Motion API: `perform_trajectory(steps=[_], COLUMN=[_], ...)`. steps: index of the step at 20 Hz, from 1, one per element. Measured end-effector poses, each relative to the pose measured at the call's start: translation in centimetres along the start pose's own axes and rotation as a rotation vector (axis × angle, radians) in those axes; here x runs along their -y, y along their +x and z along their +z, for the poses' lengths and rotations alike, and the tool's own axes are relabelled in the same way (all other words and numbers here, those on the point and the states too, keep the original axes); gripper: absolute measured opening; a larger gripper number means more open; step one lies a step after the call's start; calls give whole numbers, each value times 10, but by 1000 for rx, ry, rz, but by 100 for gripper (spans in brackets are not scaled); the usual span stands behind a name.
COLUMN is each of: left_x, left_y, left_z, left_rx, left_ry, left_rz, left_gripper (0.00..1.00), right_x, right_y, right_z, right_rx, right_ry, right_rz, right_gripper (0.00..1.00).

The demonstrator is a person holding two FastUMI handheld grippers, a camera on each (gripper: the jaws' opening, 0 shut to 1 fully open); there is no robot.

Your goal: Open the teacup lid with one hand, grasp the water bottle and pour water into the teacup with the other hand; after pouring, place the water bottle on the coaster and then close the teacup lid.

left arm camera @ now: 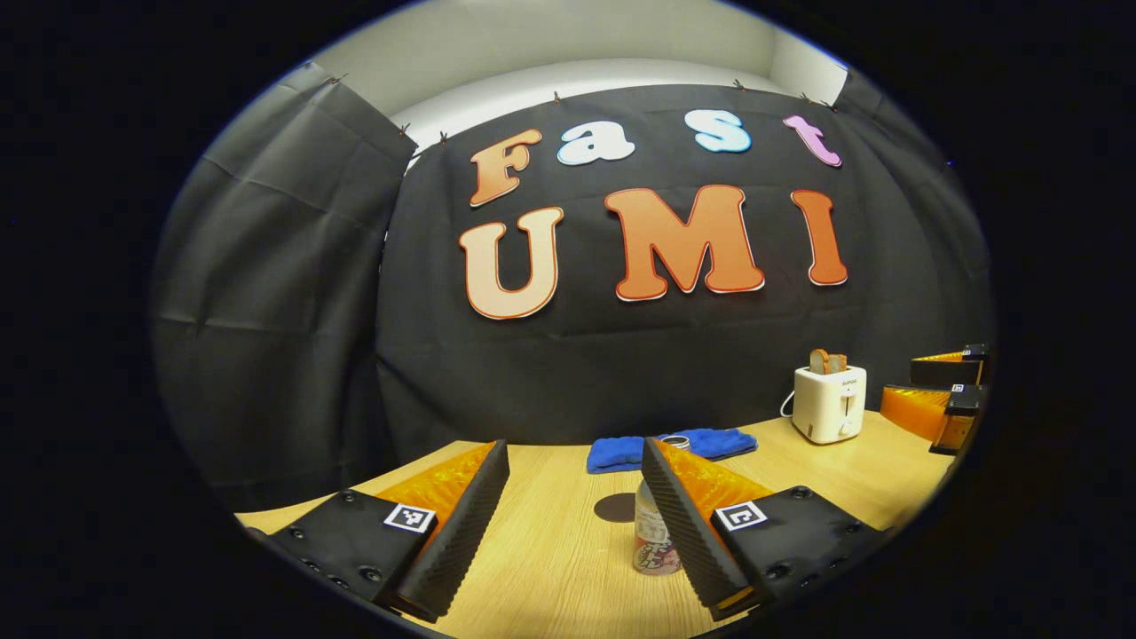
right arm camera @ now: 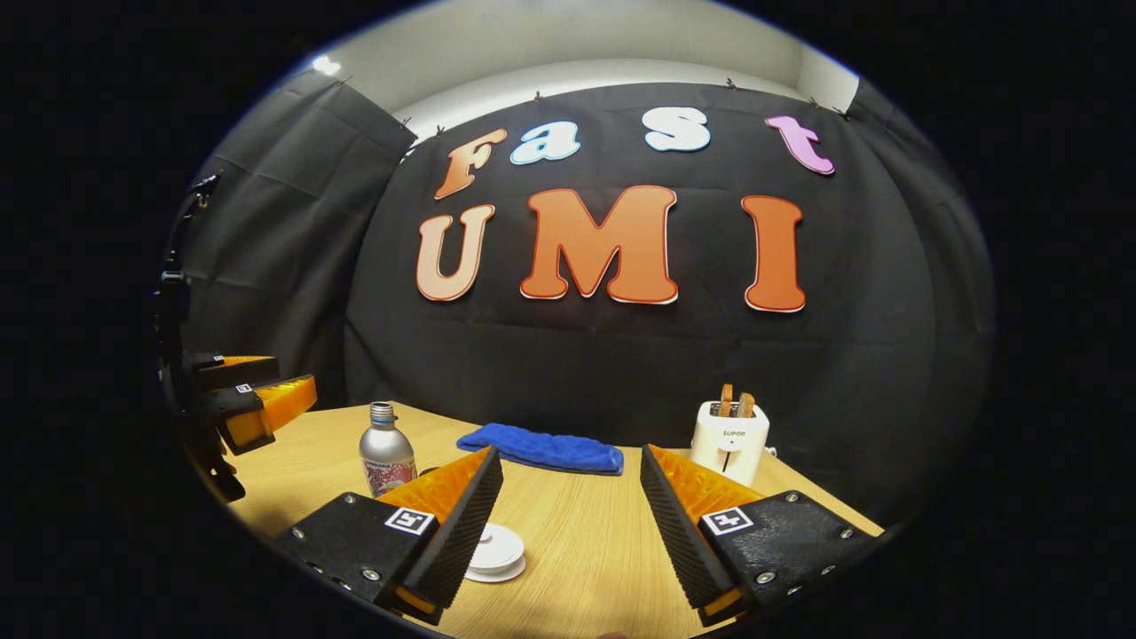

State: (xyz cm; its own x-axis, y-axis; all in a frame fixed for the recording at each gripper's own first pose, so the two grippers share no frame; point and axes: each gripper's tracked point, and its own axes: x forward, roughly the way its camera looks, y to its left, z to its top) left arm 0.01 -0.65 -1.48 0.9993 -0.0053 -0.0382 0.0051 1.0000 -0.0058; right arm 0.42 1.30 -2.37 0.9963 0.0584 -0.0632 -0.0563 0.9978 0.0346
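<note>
A silver water bottle (left arm camera: 655, 537) with a printed label stands upright on the wooden table, half hidden behind my left gripper's right finger. My left gripper (left arm camera: 575, 453) is open and the bottle sits at the edge of its gap, untouched. A dark round coaster (left arm camera: 614, 508) lies just behind the bottle. In the right gripper view the bottle (right arm camera: 387, 454) stands at the left. The white lidded teacup (right arm camera: 497, 550) peeks out beside the left finger of my open right gripper (right arm camera: 570, 454), which holds nothing.
A blue cloth (right arm camera: 541, 451) lies at the back of the table (right arm camera: 577, 532), with a white toaster (right arm camera: 730, 439) holding bread to its right. My left gripper (right arm camera: 253, 395) shows at the far left, my right gripper (left arm camera: 941, 395) past the toaster (left arm camera: 828, 404).
</note>
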Motion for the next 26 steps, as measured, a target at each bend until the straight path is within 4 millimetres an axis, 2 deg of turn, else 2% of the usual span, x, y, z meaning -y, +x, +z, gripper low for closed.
perform_trajectory(steps=[6,13,15,16,17,18,21,23,24,26], left_x=[3,4,4,4,4,4,-1,-3,-4,-3], left_y=[-2,-5,-3,-3,-2,-2,0,4,5,8], left_z=[-8,-27,-30,-32,-35,-38,-46,-52,-55,-57], left_rx=[-18,-62,-71,-75,-81,-88,-110,-129,-136,-142], left_ry=[14,13,16,17,16,16,15,17,18,21], left_rz=[-15,-22,-22,-21,-23,-23,-16,-7,-6,-9], left_gripper=[100,100,94,94,94,100,99,99,99,99], right_x=[-30,-64,-72,-77,-80,-81,-83,-86,-86,-84], right_y=[11,29,34,36,38,41,45,50,50,53], right_z=[-30,-63,-72,-77,-83,-89,-106,-118,-123,-124], right_rx=[-85,-198,-234,-250,-272,-294,-342,-367,-381,-380], right_ry=[5,34,35,40,47,50,69,75,70,67], right_rz=[75,160,181,193,200,200,208,216,215,208], right_gripper=[94,92,92,91,90,88,88,81,80,78])
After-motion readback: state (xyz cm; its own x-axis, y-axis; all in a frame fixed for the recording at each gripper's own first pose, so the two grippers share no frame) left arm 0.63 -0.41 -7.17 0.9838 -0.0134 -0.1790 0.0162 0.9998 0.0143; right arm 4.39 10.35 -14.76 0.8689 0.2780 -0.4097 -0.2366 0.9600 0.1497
